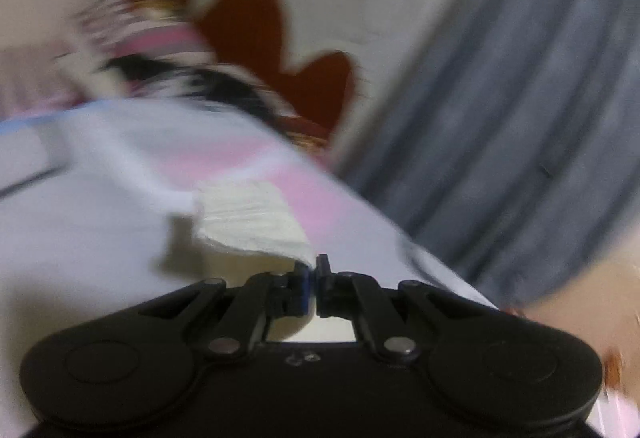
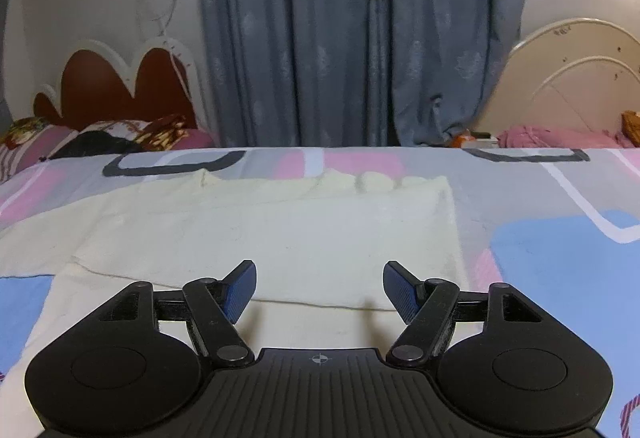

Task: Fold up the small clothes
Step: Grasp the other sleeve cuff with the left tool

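The cream garment [image 2: 280, 234] lies flat on the bed [image 2: 540, 250], long axis crosswise just ahead of the right tongs [image 2: 319, 288], which stand apart and empty, while the left tongs [image 1: 312, 284] are clamped on its corner.

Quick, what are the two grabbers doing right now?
Left gripper: shut on a corner of the cream cloth.
Right gripper: open, holding nothing.

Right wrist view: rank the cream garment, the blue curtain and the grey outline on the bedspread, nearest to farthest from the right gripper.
1. Cream garment: directly under the open right gripper.
2. Grey outline: beyond it, left, on the bedspread.
3. Blue curtain: behind the bed, centre.
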A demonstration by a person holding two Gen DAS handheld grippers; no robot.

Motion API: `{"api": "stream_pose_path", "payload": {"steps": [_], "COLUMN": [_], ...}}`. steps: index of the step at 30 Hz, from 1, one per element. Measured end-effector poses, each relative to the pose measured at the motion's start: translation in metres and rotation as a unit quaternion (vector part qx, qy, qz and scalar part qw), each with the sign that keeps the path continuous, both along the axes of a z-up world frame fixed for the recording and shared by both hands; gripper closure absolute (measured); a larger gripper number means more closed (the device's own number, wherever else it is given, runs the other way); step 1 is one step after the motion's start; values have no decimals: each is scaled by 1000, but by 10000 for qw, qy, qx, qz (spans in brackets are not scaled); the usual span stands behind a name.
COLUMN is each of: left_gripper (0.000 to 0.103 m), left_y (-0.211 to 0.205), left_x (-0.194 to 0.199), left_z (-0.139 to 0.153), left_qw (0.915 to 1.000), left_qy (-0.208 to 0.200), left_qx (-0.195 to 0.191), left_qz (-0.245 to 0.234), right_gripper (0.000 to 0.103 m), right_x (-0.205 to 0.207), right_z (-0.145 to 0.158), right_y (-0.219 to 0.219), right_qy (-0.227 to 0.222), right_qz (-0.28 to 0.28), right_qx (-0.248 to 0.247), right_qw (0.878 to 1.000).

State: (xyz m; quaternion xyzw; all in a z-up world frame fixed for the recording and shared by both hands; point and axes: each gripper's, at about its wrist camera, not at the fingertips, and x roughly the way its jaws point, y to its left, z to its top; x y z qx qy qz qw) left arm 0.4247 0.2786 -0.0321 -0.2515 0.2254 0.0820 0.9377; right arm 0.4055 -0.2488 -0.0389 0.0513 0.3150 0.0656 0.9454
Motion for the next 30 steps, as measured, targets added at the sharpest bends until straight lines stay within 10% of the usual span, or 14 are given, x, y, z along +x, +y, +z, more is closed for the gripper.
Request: {"api": "stream_pose_path", "payload": {"steps": [6, 14, 16, 19, 30], "left_gripper": [101, 100, 81, 35, 50], "left_y": [-152, -312, -326, -324, -190], "left_x": [52, 87, 85, 67, -7], "left_z": [6, -55, -72, -64, -62], "left_qw": [9880, 9493, 9437, 9414, 9740], "left_qy": [127, 918, 997, 700, 934], "left_qx": [470, 897, 993, 1086, 1520], "left_qz": [-1463, -2869, -2993, -3116, -1393], "right_gripper": [33, 33, 33, 33, 33], "right_x": [2, 0, 2, 6, 44], "right_z": [-6, -2, 0, 4, -14], "right_y": [-29, -79, -89, -95, -35], "right_qy": [8, 28, 67, 69, 478], "right_qz": [-276, -764, -807, -712, 83], "right_qx": [232, 673, 838, 1084, 1434], "right_qw": [9993, 9948, 9932, 9915, 9885]}}
